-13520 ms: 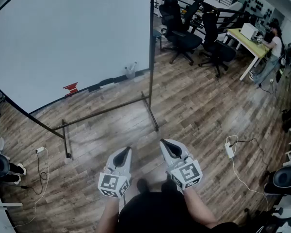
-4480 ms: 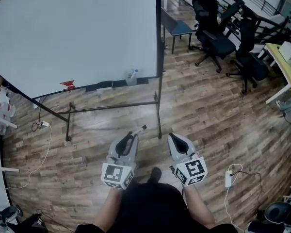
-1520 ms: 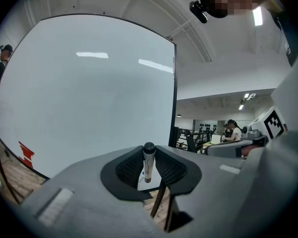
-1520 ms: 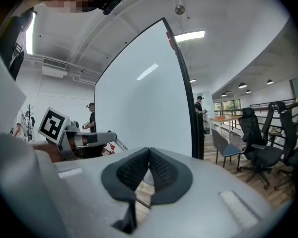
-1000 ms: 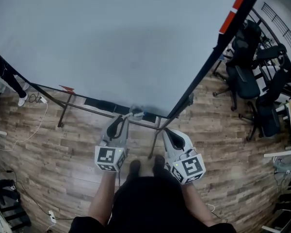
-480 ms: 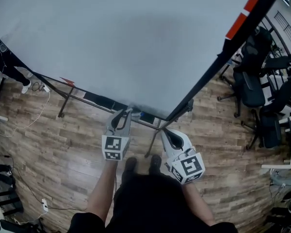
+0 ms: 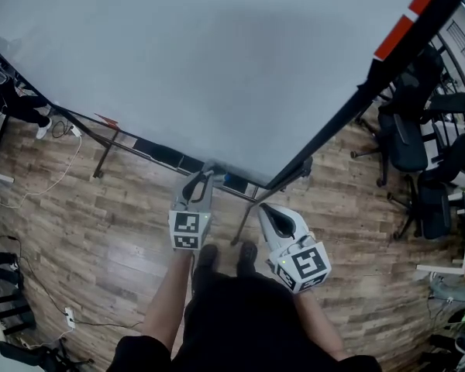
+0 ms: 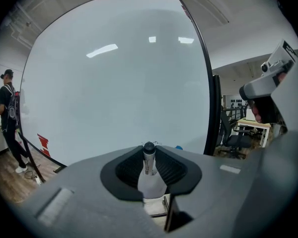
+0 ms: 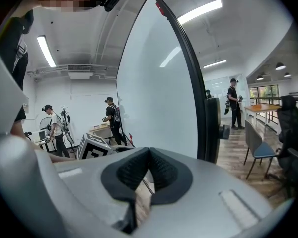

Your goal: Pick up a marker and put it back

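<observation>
Between jaws of left claw [image 8: 149, 151]: marker [image 8: 149, 171] gripped, tip toward whiteboard [image 8: 114, 83].

A wood-plank floor [image 7: 101, 231] carries everything here. The black legs [image 7: 102, 160] of a whiteboard stand rest on it, and a white cable [image 7: 62, 173] trails over the planks just left of them. A small white plug [image 7: 68, 314] lies nearer the lower left corner. Black office chairs [image 7: 407, 142] stand on the floor at the right, well apart from the stand. The person's two dark shoes [image 7: 209, 256] are planted side by side near the stand. Along the whiteboard's lower edge runs a narrow tray [image 7: 139, 146], with a red item [image 7: 106, 120] and black erasers [image 7: 170, 156] lying on it.
</observation>
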`<state>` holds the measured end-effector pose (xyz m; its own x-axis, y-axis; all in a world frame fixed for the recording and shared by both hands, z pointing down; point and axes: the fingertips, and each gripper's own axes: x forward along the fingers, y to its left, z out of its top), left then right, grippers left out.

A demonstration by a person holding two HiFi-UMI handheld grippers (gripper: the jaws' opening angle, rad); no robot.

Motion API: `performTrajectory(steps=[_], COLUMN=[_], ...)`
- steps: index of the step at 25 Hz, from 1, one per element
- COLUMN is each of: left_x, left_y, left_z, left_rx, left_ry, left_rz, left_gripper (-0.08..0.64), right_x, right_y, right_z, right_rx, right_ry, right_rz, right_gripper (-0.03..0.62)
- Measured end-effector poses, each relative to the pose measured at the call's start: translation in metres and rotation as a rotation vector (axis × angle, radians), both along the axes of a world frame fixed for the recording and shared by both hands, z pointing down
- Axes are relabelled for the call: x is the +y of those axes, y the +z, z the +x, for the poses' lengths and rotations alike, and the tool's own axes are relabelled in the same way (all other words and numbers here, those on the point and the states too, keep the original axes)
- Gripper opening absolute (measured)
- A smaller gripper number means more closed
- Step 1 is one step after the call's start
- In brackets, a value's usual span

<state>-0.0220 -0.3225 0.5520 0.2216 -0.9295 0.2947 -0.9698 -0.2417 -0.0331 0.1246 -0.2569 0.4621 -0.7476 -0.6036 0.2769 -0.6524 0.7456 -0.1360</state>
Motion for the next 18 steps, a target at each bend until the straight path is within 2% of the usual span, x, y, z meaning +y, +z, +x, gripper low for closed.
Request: performTrajectory(steps=[18], left_x=[0.001], left_y=[0.012], left_z=[0.002], left_rx=[-0.001], left_ry=[0.005], left_rz=[-0.036], left_gripper=[0.089], right_x=[-0.001], right_y=[0.004], right_z=[0.009], right_rx=[0.003], right_ry=[0.026], right_rz=[-0.016], right_gripper=[0.002])
